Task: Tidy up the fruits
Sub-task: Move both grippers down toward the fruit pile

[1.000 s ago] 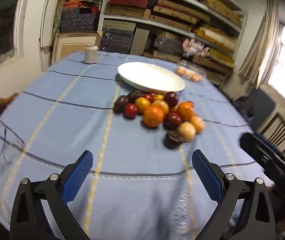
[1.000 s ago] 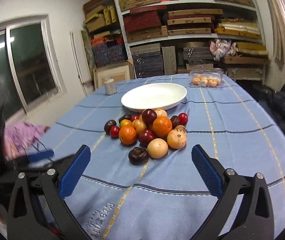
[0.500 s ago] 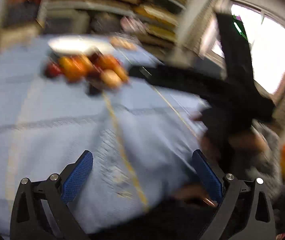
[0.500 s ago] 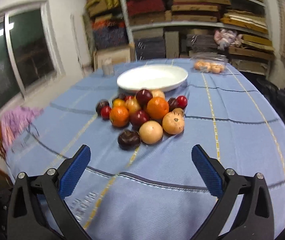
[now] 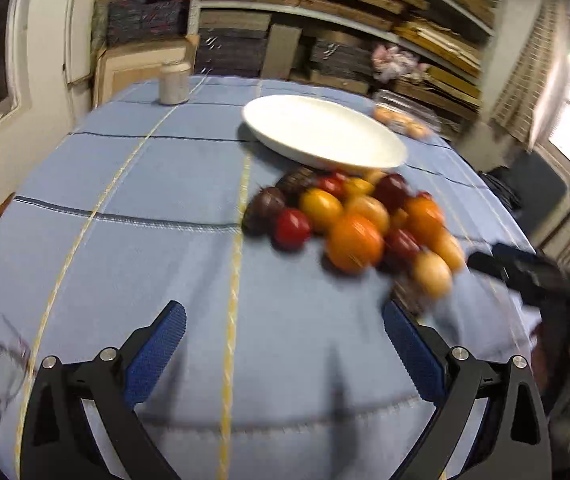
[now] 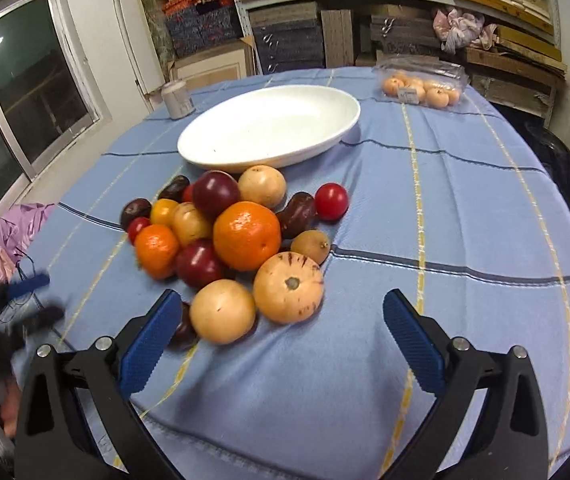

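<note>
A heap of several fruits lies on the blue tablecloth in front of an empty white plate. It holds oranges, dark red plums, red tomatoes and pale round fruits. A striped pale fruit and a plain pale one sit nearest my right gripper, which is open and empty just short of them. In the left wrist view the same heap and plate appear blurred, ahead and to the right of my open, empty left gripper.
A clear box of small orange fruits stands at the back right. A grey can stands at the back left. Purple cloth lies at the table's left edge. The other gripper shows at the right of the left wrist view.
The left gripper swung away to the right and has swung back to face the fruits. The right gripper has moved closer to the heap.
</note>
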